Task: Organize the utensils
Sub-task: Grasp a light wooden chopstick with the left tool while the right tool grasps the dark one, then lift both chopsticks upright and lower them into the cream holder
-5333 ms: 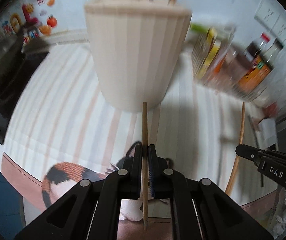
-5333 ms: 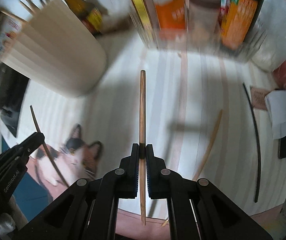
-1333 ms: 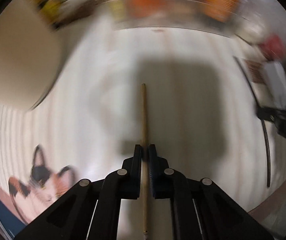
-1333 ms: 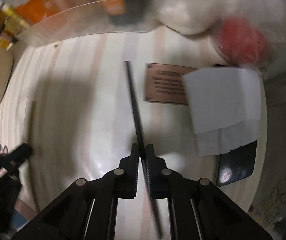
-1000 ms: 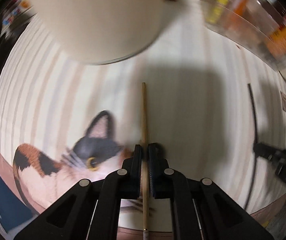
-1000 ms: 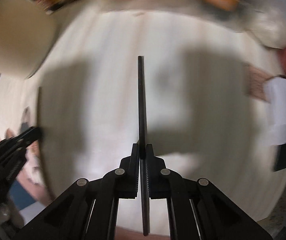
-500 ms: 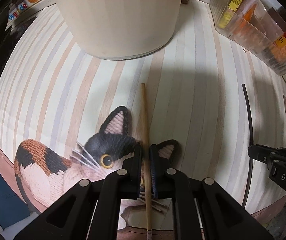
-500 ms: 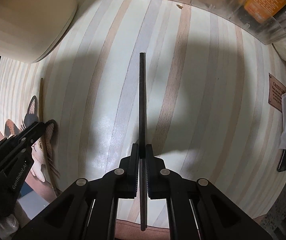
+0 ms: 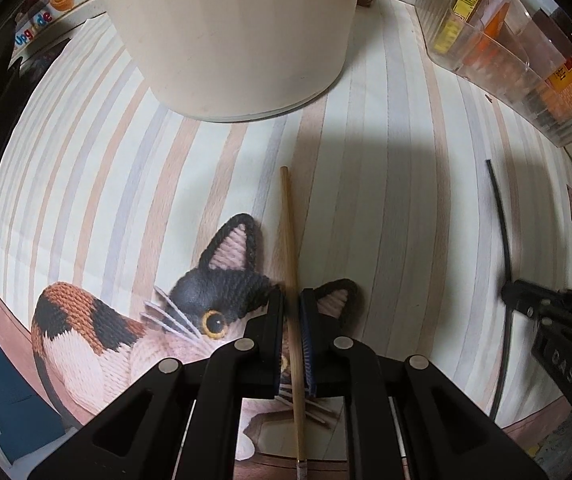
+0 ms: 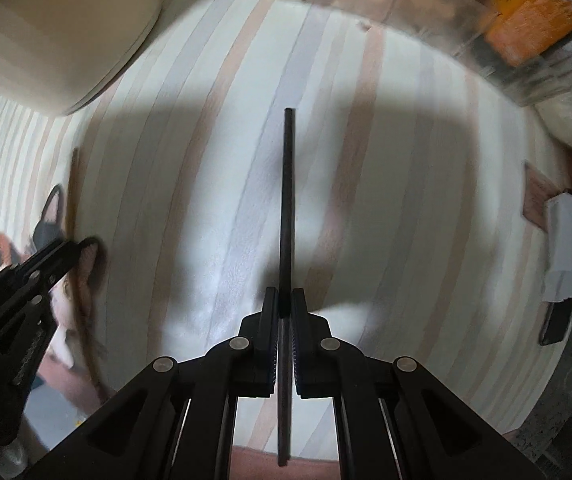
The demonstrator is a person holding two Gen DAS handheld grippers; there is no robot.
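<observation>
Striped pastel matting (image 9: 385,200) with a knitted calico cat print (image 9: 190,320) is covering the worktop; the left gripper (image 9: 293,316) is standing slightly parted around a pale wooden chopstick (image 9: 287,232) that seems to be lying on the mat, so I cannot tell whether it is gripping; the right gripper (image 10: 284,312) is clamping a slim black chopstick (image 10: 287,200), pointing forward, presumably for dropping upright into the tall cream ribbed utensil holder (image 9: 230,36) just ahead; clear plastic bins of bottles (image 9: 525,60) are lining the far right.
</observation>
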